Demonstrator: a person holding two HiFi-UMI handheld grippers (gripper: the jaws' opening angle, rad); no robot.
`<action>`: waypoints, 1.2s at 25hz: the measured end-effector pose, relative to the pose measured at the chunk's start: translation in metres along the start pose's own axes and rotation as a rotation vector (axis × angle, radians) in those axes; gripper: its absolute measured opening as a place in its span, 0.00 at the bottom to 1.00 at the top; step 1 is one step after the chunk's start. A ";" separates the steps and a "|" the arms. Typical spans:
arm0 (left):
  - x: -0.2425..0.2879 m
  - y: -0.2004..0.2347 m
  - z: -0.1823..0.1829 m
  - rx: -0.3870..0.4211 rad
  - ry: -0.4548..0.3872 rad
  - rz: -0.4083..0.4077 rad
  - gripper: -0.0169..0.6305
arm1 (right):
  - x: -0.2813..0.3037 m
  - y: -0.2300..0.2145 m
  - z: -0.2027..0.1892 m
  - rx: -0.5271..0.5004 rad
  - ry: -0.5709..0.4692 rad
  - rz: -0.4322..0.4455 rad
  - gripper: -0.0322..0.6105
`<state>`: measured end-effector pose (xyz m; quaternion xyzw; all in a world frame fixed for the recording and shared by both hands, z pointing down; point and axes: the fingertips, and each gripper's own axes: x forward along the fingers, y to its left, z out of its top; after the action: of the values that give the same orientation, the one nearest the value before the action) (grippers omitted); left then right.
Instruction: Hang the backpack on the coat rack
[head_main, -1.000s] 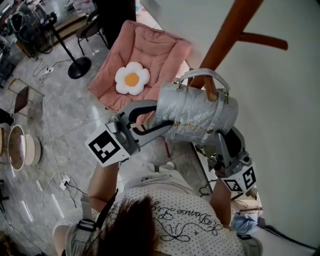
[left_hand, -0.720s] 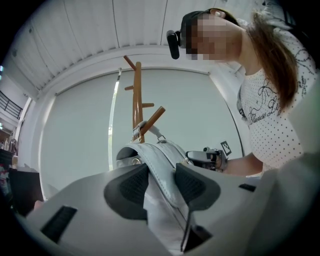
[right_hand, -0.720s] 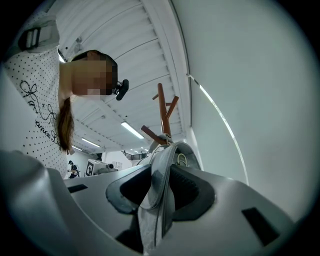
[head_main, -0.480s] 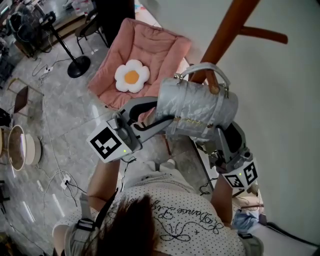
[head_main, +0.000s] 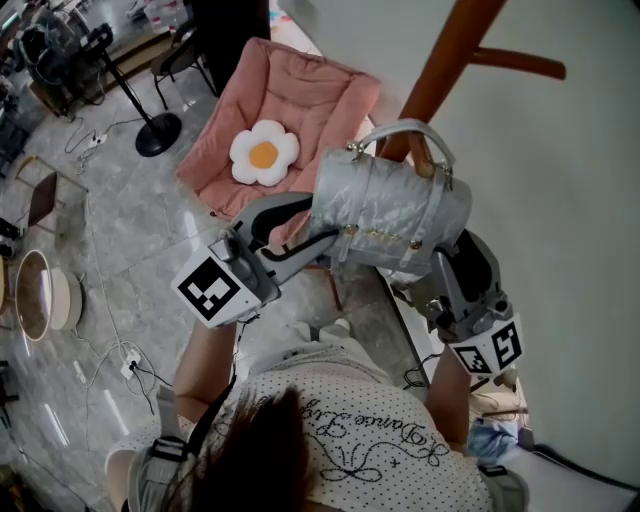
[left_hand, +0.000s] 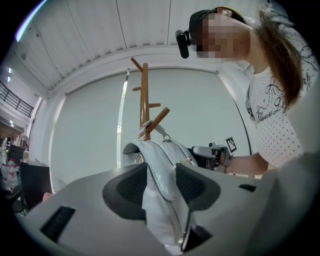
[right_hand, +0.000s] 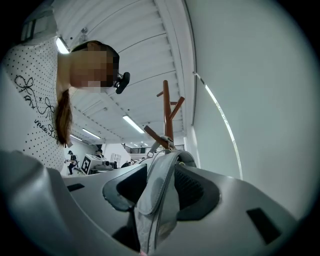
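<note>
A silver quilted backpack (head_main: 390, 210) hangs beside the brown wooden coat rack (head_main: 455, 55), its top handle (head_main: 405, 135) looped over a slanted peg (head_main: 420, 165). My left gripper (head_main: 325, 240) comes in from the left, shut on a fold of the backpack (left_hand: 160, 165). My right gripper (head_main: 428, 285) sits under the bag's right side. Its jaws are opening, with a strap fold (right_hand: 159, 210) still between the pads (right_hand: 192, 187). In both gripper views the rack (left_hand: 144, 95) (right_hand: 166, 115) rises behind the bag.
A pink folding chair (head_main: 320, 100) with a flower cushion (head_main: 264, 155) stands just left of the rack. A white wall (head_main: 580, 250) is close on the right. A black fan stand (head_main: 158, 133), a round basin (head_main: 40, 295) and loose cables (head_main: 120, 365) lie on the floor at left.
The backpack has shifted slightly up and left while its handle stays over the peg. The right gripper's marker cube has swung a little right.
</note>
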<state>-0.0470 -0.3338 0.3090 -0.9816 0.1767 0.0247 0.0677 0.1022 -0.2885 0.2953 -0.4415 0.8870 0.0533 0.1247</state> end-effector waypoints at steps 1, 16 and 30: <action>-0.002 0.000 0.000 0.000 0.000 0.007 0.29 | -0.001 -0.001 0.002 -0.006 0.000 -0.004 0.34; -0.042 0.036 0.003 -0.020 -0.035 0.299 0.17 | -0.019 -0.007 0.009 -0.093 0.010 -0.149 0.24; -0.059 0.059 -0.026 -0.064 0.034 0.515 0.03 | -0.034 -0.016 -0.003 -0.117 0.071 -0.290 0.07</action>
<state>-0.1220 -0.3725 0.3312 -0.9062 0.4210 0.0304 0.0253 0.1339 -0.2730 0.3076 -0.5731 0.8131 0.0706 0.0736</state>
